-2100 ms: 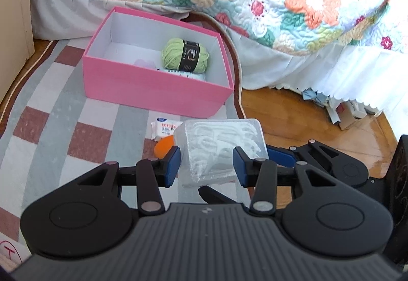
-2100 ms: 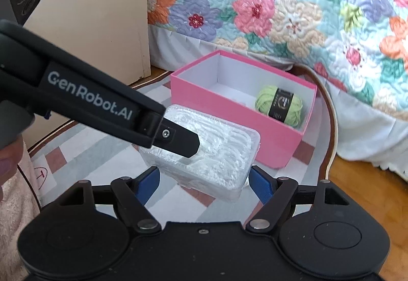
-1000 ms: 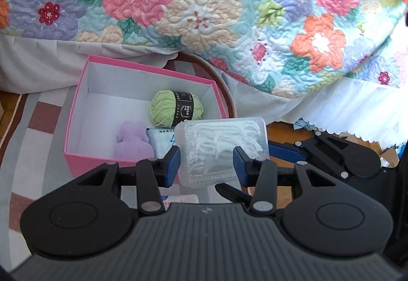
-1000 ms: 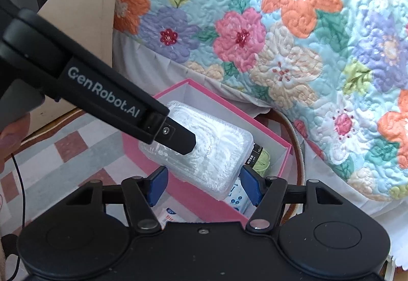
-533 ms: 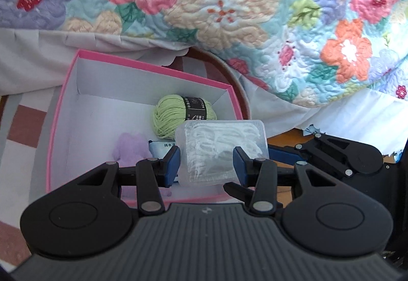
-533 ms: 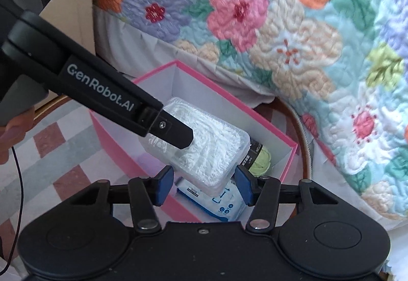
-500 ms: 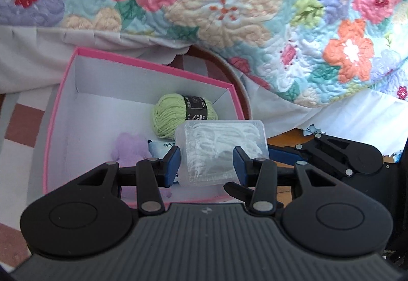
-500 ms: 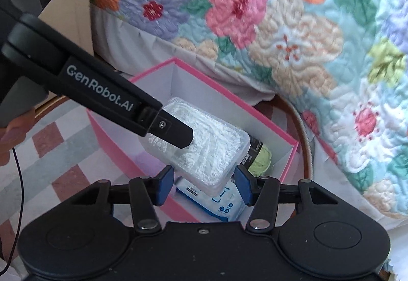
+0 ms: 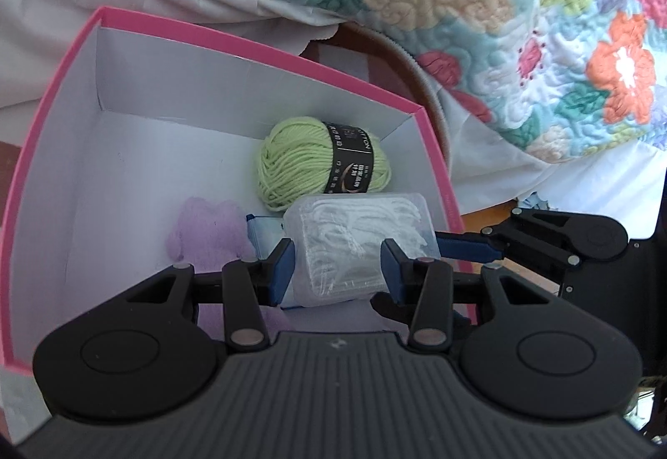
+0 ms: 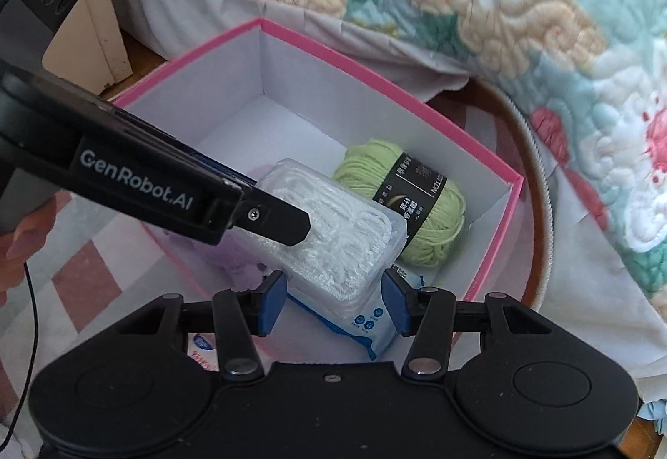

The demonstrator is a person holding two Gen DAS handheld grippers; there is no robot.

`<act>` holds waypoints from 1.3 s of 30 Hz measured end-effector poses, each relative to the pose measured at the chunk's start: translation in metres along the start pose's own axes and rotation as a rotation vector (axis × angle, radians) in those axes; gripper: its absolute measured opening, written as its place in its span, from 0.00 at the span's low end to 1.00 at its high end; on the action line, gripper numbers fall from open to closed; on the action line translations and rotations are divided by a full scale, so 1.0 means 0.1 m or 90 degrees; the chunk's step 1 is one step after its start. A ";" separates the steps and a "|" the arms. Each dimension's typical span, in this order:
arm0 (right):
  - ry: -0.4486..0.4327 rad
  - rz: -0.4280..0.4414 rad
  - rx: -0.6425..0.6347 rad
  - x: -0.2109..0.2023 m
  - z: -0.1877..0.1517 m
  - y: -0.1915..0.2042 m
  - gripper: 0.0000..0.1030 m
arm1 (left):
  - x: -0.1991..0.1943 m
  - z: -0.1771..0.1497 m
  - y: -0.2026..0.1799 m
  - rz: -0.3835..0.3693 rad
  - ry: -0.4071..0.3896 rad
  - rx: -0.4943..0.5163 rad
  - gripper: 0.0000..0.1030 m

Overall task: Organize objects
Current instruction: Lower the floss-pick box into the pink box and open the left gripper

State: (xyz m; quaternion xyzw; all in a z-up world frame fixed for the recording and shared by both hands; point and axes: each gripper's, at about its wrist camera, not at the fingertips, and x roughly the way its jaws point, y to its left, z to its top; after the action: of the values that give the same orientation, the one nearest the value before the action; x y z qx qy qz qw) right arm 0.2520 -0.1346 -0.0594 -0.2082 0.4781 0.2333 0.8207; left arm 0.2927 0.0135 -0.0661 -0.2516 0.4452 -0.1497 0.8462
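Note:
A clear plastic box of white floss picks [image 9: 362,234] hangs just inside the pink box [image 9: 250,42], above its contents. My left gripper [image 9: 337,271] is shut on the clear box across its width. My right gripper [image 10: 333,304] has its jaws closing on one end of the clear box [image 10: 342,250], and both blue pads touch it. In the pink box [image 10: 375,75] lie a green yarn ball [image 9: 300,167], a purple plush [image 9: 208,234] and a blue-white wipes pack [image 10: 367,325], partly hidden under the clear box.
A flowered quilt [image 9: 458,0] with a white skirt hangs right behind the pink box. The box stands on a checked rug [image 10: 83,275], where a small packet [image 10: 200,350] lies at its near side. A beige cabinet [image 10: 104,33] stands at the left.
Both grippers carried the clear box forward and down, from beside the pink box to inside it. The right jaws narrowed onto the clear box.

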 end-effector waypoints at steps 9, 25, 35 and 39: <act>0.052 0.011 0.006 0.24 0.05 -0.10 0.55 | 0.16 -0.05 0.10 -0.006 0.013 0.004 0.36; 0.093 0.017 0.046 0.39 0.02 -0.24 0.59 | 0.41 -0.16 0.01 0.026 0.044 0.044 0.25; 0.076 0.005 0.050 0.36 -0.05 -0.24 0.59 | 0.43 -0.16 0.09 0.010 0.041 0.017 0.25; 0.082 0.022 0.074 0.38 -0.02 -0.24 0.59 | 0.40 -0.12 0.10 0.009 0.039 0.008 0.25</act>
State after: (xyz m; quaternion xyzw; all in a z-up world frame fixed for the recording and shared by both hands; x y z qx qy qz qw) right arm 0.2815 -0.1479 -0.0912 -0.1662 0.5460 0.2055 0.7950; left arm 0.3052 -0.0015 -0.1048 -0.2383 0.4715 -0.1546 0.8349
